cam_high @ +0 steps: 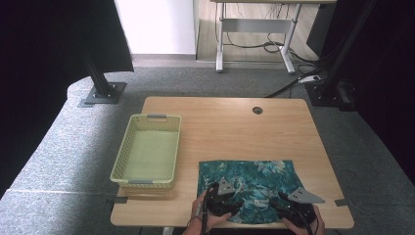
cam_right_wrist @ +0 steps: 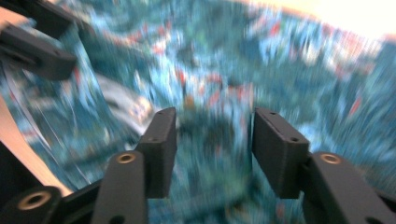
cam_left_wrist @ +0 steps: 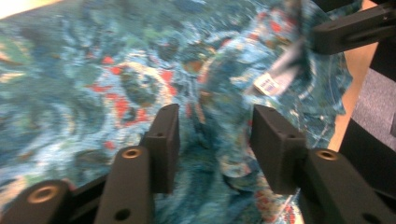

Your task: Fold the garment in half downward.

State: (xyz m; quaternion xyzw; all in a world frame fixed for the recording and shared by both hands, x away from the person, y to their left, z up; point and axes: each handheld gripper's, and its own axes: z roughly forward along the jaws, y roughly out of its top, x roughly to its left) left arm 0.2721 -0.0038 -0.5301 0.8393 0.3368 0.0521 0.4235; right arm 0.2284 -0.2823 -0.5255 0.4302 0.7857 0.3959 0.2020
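Teal cloth (cam_high: pixel 254 183): one; basket (cam_high: pixel 147 152): one; claws, seemingly parted: two.

A light wooden table (cam_high: pixel 274 122) carries a pale green basket (cam_high: pixel 147 152) and a teal patterned cloth (cam_high: pixel 254 178).

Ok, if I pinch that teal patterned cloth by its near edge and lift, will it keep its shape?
Probably not. The teal cloth lies flat and shows soft wrinkles between the left gripper jaws, so it likely droops and unfolds. It looks thin and light. The sewn label hints at a garment, so layers may separate.
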